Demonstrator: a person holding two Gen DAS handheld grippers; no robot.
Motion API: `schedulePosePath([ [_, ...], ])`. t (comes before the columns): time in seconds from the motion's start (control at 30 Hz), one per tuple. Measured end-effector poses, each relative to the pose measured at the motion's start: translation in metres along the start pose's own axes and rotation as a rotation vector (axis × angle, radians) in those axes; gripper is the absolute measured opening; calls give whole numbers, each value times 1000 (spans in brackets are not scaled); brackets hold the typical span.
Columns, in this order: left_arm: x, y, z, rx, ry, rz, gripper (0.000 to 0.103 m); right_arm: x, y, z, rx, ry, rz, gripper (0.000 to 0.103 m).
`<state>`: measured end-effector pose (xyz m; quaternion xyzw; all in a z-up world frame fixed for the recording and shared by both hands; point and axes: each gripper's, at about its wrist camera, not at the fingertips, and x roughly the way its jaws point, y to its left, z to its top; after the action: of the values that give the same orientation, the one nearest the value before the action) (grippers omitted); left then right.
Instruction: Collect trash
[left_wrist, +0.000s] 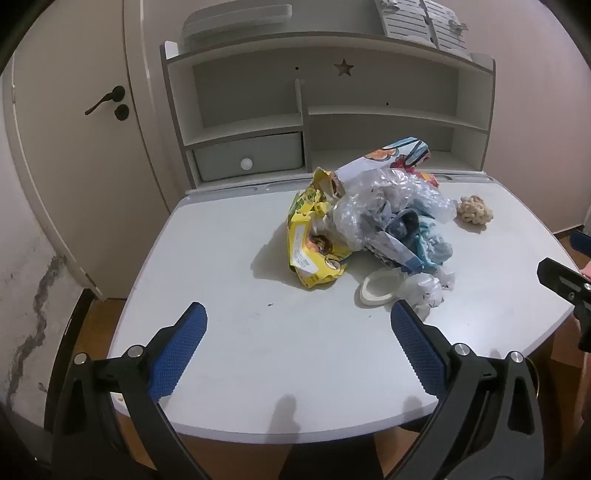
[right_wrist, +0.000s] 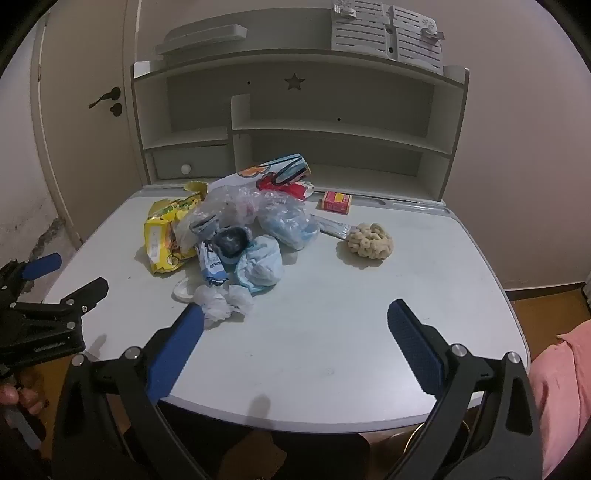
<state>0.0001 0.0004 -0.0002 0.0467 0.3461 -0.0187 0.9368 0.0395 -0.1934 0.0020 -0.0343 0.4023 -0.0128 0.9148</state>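
Note:
A heap of trash lies on the grey desk (left_wrist: 258, 362): a yellow snack bag (left_wrist: 310, 236), clear crumpled plastic (left_wrist: 384, 206), a colourful wrapper (left_wrist: 391, 155), blue tissue (left_wrist: 436, 247), a white lid (left_wrist: 378, 290) and white crumpled paper (left_wrist: 424, 291). In the right wrist view the yellow bag (right_wrist: 166, 236), blue tissue (right_wrist: 258, 266), white paper (right_wrist: 221, 301), a red-yellow box (right_wrist: 336, 202) and a beige clump (right_wrist: 371, 242) show. My left gripper (left_wrist: 298, 316) is open and empty, short of the heap. My right gripper (right_wrist: 295, 314) is open and empty, near the white paper.
A white shelf unit (left_wrist: 332, 110) with a drawer (left_wrist: 247, 157) stands at the desk's back. A door (left_wrist: 92, 147) is at the left. The left gripper's body (right_wrist: 40, 317) shows at the left of the right wrist view. Wooden floor lies beyond the desk edges.

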Motion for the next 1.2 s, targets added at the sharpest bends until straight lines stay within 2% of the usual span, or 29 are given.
schedulePosePath([
  [0.1, 0, -1, -1, 12, -5, 10, 97, -3, 0, 0, 4, -23, 2, 96],
  [1.2, 8, -4, -2, 11, 7, 10, 97, -3, -5, -2, 11, -16, 29, 96],
])
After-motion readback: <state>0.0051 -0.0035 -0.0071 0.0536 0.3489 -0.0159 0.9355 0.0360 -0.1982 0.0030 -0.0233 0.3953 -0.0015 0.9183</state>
